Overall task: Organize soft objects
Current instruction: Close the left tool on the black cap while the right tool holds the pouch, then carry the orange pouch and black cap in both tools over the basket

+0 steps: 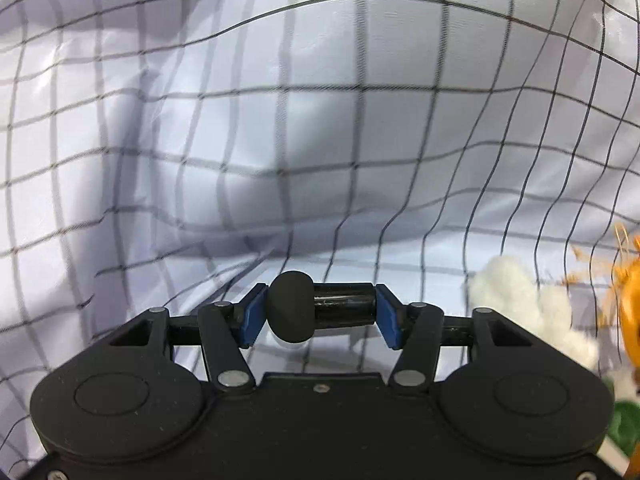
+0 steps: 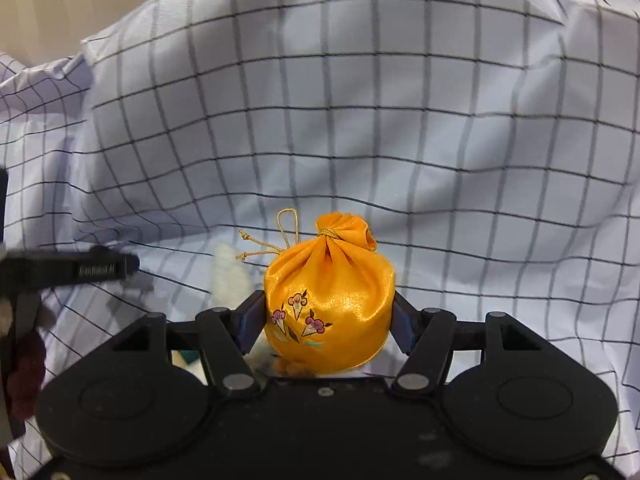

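My left gripper point(image 1: 320, 312) is shut on a small black cylinder point(image 1: 344, 306) with a rounded matte cap point(image 1: 291, 306), held crosswise between the blue pads point(image 1: 250, 318) above the checked cloth. My right gripper point(image 2: 326, 320) is shut on an orange satin drawstring pouch point(image 2: 332, 300) with embroidered flowers and a gold cord point(image 2: 280, 240). In the left wrist view the orange pouch point(image 1: 631, 320) shows at the right edge, beside a white fluffy thing point(image 1: 532, 312).
A white cloth with a dark grid point(image 2: 360, 120) lies rumpled over everything in both views. The white fluffy thing point(image 2: 230, 276) sits behind the pouch's left side. A black tool part point(image 2: 80, 270) and something dark maroon point(image 2: 24, 376) are at the left edge. Something green point(image 1: 624, 424) lies bottom right.
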`<state>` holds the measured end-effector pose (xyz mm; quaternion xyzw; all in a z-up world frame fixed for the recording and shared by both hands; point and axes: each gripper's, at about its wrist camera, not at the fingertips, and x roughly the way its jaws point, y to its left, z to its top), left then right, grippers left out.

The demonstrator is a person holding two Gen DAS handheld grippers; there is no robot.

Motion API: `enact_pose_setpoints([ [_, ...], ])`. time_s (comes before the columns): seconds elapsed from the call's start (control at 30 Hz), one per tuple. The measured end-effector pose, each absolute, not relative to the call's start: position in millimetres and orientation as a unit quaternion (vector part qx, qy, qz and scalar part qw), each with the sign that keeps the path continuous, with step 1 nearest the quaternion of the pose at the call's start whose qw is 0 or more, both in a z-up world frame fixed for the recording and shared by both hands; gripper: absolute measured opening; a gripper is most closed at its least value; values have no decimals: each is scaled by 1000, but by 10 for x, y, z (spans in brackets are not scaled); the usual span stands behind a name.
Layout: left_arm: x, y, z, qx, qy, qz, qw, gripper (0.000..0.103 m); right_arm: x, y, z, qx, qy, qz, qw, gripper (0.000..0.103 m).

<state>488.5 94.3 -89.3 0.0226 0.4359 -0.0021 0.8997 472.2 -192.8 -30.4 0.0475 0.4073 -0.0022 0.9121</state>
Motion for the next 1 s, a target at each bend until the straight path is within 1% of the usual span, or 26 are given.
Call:
enact_pose_setpoints([
  [0.2,4624,1236,-869,12,443,-1,896,54,4789,-1555,-286,40,409,25,911,63],
  [0.3,4476,1289,-831,18,438,-2,899,54,4810,-1339,-302,31,411,41,910,63],
  [0.37,4489,1186,-803,21,436,-2,900,54,4825,-1212,-312,28,413,51,909,63],
  [0.57,4137,1263,-664,19,435,4,900,54,4762,-869,-278,15,413,88,906,63],
  [0.83,3638,1430,-595,26,426,21,904,54,4481,-471,-229,1,409,144,901,63],
  [1.0,3279,1514,-530,23,418,34,908,54,4158,-248,-175,-10,400,182,898,63],
])
